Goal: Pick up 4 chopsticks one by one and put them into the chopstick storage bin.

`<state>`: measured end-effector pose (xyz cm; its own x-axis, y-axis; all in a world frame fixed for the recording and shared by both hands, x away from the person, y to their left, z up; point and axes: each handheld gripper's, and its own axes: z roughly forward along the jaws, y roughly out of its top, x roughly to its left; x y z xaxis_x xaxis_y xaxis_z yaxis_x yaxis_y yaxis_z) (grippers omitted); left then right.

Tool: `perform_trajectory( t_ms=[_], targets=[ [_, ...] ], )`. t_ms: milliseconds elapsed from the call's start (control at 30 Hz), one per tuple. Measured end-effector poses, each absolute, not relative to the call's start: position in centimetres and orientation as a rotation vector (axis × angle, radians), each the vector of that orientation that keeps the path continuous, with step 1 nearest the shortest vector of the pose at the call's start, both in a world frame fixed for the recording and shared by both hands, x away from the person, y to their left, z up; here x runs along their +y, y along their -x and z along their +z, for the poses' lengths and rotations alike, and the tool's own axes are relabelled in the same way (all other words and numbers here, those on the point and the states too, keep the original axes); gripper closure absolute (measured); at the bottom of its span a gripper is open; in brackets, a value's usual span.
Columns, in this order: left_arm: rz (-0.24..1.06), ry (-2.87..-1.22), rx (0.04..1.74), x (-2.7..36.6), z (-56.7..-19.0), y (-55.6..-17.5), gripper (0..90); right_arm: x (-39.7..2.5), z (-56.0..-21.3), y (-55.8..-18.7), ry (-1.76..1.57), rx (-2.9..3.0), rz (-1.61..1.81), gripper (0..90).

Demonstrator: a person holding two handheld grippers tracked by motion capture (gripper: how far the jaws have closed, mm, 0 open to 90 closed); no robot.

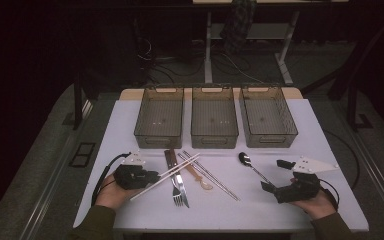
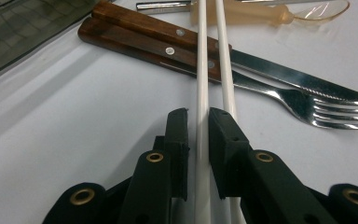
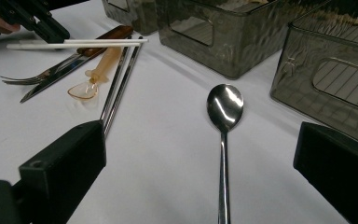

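Note:
A pair of white chopsticks point(image 1: 166, 177) lies slantwise over a wooden-handled knife point(image 2: 279, 70) and fork point(image 2: 317, 105). My left gripper point(image 1: 155, 176) sits low over their near end. In the left gripper view its jaws point(image 2: 198, 114) stand close around one white chopstick point(image 2: 202, 70), while the second one point(image 2: 224, 70) runs under the right jaw. A metal spoon point(image 1: 245, 159) lies right of centre, and its handle points between the wide-apart jaws of my right gripper point(image 1: 274, 175). In the right gripper view the spoon point(image 3: 224, 105) sits midway between the jaws point(image 3: 198, 135), with nothing held.
Three smoky clear bins point(image 1: 159, 140) point(image 1: 214, 141) point(image 1: 275, 140) stand in a row at the back of the white table point(image 1: 300, 130). An amber plastic spoon point(image 1: 200, 177) and a pair of metal chopsticks point(image 1: 215, 180) lie between the fork and the metal spoon.

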<state>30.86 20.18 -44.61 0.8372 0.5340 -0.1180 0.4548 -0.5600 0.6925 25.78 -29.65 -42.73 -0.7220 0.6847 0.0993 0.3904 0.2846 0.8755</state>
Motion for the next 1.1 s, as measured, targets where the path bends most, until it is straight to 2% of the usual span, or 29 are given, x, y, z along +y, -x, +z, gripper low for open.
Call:
perform_trajectory(
  t_ms=[200,1100],
  targets=[
    [0.138,-2.253,0.722,20.17,-44.66,-30.91,80.2,-29.65,-42.73,-25.78,-0.981,2.262,1.411,1.9],
    [0.132,-2.224,0.731,20.66,-44.4,-30.98,83.3,-29.61,-42.73,-25.74,-0.979,2.263,1.41,1.9]
  ],
)
